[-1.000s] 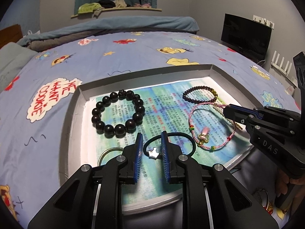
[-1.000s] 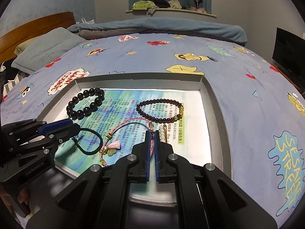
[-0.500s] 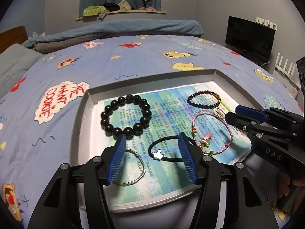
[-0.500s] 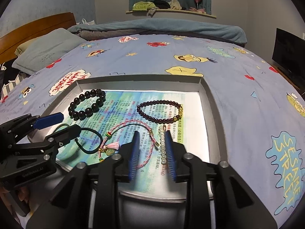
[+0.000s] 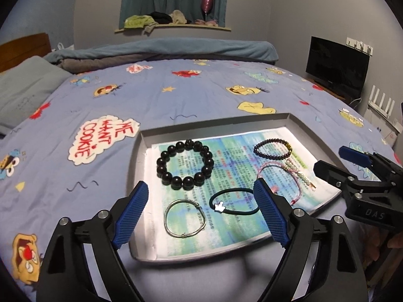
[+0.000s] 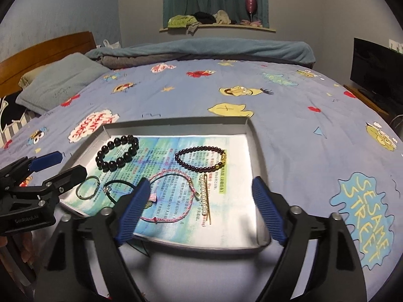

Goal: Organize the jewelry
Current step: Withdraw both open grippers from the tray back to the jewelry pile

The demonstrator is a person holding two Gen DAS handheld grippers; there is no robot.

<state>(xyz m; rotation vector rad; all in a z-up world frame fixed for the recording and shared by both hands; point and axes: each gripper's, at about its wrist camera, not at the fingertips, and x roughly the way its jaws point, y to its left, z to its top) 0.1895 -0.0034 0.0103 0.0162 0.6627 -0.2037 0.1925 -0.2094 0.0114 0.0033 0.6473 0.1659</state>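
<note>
On bed, nearest camera, left gripper (image 5: 200, 212) and right gripper (image 6: 197, 207) hung over shallow grey tray (image 6: 257, 141), jaws opening, nothing between pads. Silver bangle (image 5: 185, 218), black hair tie (image 5: 235, 201), pink cord bracelet (image 6: 171, 196), pearl hairpin (image 6: 205, 196) lay near edge. Farther back: big black bead bracelet (image 5: 185, 164), dark purple bead bracelet (image 5: 273, 148).

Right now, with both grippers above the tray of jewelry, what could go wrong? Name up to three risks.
1. The pearl hairpin lies right beside the pink cord bracelet; a grab could snag both.
2. The black hair tie and silver bangle lie close together, so the left gripper, jaws opening and empty, might catch the wrong one.
3. The tray rests on soft bedding and may tip if pressed.
</note>
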